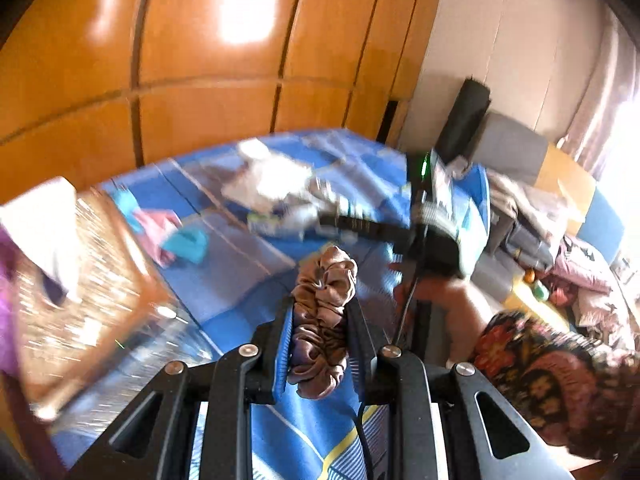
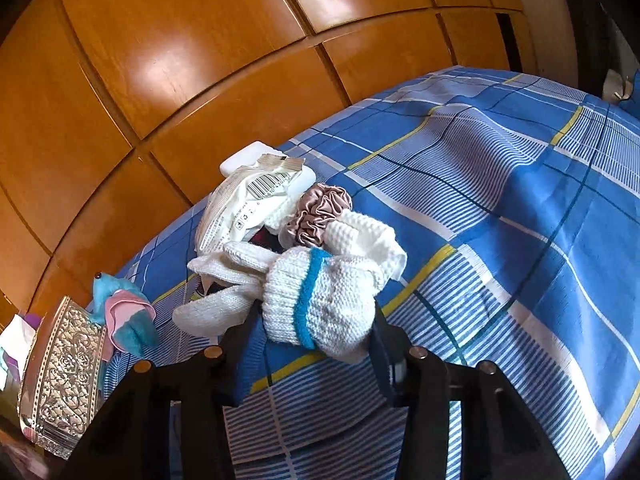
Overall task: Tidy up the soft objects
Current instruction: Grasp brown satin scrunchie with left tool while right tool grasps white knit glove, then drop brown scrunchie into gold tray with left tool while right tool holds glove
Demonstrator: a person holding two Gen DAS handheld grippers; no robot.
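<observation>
My left gripper [image 1: 320, 304] is shut on a brown satin scrunchie [image 1: 326, 276] and holds it above the blue plaid bedspread [image 1: 240, 292]. My right gripper [image 2: 314, 320] has its pads pressed on a white knitted sock with a teal stripe [image 2: 320, 300], which lies on the bedspread [image 2: 500, 200]. Just behind the sock sit a second pinkish-brown scrunchie [image 2: 320, 212], white knit pieces [image 2: 224, 276] and a white printed packet [image 2: 244, 204]. In the blurred left wrist view, the right gripper [image 1: 320, 220] reaches leftward into this pile.
An ornate silver box [image 2: 64, 368] stands at the bed's left edge, with a teal-and-pink soft item [image 2: 128, 312] beside it. Orange wooden wardrobe doors [image 2: 200, 60] rise behind the bed. A hand [image 1: 444, 292] and floral sleeve [image 1: 540, 368] are at the right, with cluttered clothes [image 1: 560, 240] beyond.
</observation>
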